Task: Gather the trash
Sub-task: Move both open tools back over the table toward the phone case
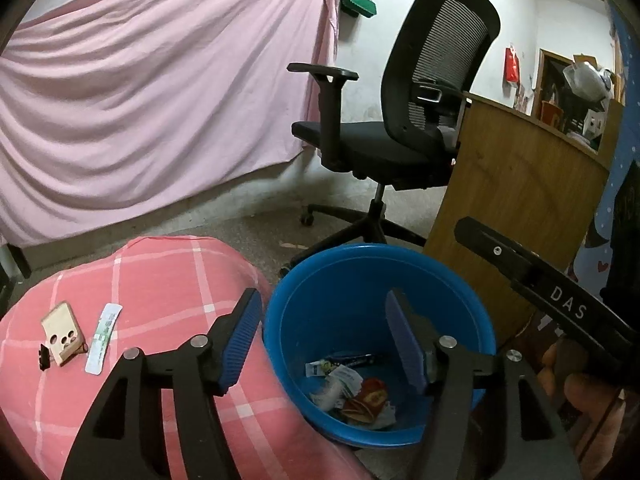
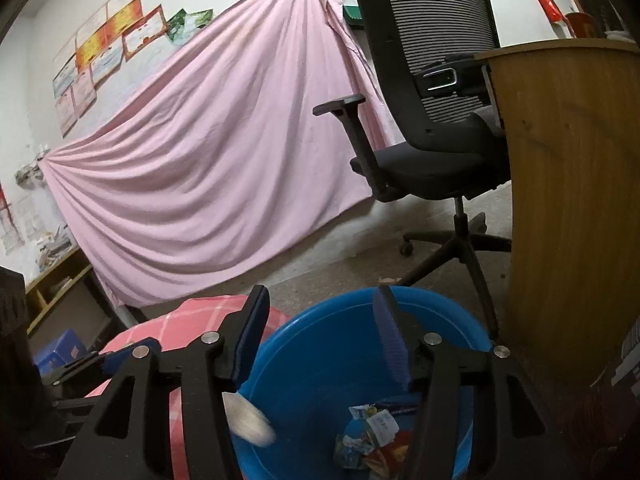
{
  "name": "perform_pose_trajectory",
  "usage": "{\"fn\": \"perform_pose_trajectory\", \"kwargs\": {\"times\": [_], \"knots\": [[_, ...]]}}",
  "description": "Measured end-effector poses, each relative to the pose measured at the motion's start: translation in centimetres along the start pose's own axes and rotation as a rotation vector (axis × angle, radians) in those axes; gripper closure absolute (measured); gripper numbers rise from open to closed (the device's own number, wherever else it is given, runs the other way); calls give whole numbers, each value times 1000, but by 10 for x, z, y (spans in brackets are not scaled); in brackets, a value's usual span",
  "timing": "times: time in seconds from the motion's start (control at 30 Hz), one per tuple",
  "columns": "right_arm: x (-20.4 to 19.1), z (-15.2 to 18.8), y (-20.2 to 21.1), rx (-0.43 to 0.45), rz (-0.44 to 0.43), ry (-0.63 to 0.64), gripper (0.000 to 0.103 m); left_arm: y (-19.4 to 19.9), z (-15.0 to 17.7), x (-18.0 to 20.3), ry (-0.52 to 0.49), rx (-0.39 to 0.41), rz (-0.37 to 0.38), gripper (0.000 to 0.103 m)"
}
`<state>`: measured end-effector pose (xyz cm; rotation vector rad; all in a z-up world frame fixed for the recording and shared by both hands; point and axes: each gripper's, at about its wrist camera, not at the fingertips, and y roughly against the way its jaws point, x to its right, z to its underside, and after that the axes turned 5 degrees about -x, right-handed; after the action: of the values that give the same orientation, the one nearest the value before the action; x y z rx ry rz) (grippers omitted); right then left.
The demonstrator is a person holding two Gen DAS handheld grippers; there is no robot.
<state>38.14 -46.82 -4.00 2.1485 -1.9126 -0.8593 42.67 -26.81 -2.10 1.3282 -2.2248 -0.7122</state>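
left gripper (image 1: 324, 340) jaws apart, empty | right gripper (image 2: 320, 336) likewise; blurred white wad (image 2: 250, 420) unclear | bin (image 1: 320, 264)

A blurred white scrap (image 2: 249, 416) sits half hidden behind the right tongs (image 2: 320, 344).

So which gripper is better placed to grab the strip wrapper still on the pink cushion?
Probably the left gripper: open and empty, beside the cushion where the strip wrapper lies. The right gripper hangs over the blue bin.
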Motion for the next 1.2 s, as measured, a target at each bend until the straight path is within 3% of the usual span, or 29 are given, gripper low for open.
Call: {"fn": "perform_pose_trajectory", "kwargs": {"times": [0.13,0.33,0.4,0.57,0.67,1.2], "knots": [[1,-1,1,10,5,-5,45,8,2,-7,30,24,-9,35],[-4,-3,4,41,13,9,31,23,2,-24,73,70,-35,32],[-8,-5,5,54,15,17,26,30,1,-32,95,91,-50,19],[-24,-8,7,98,3,38,16,54,4,-54,142,184,-92,3],[-37,-9,9,131,-16,55,1,71,8,-66,172,256,-122,2],[-125,-3,25,338,-121,190,0,143,45,-131,199,455,-309,2]]}}
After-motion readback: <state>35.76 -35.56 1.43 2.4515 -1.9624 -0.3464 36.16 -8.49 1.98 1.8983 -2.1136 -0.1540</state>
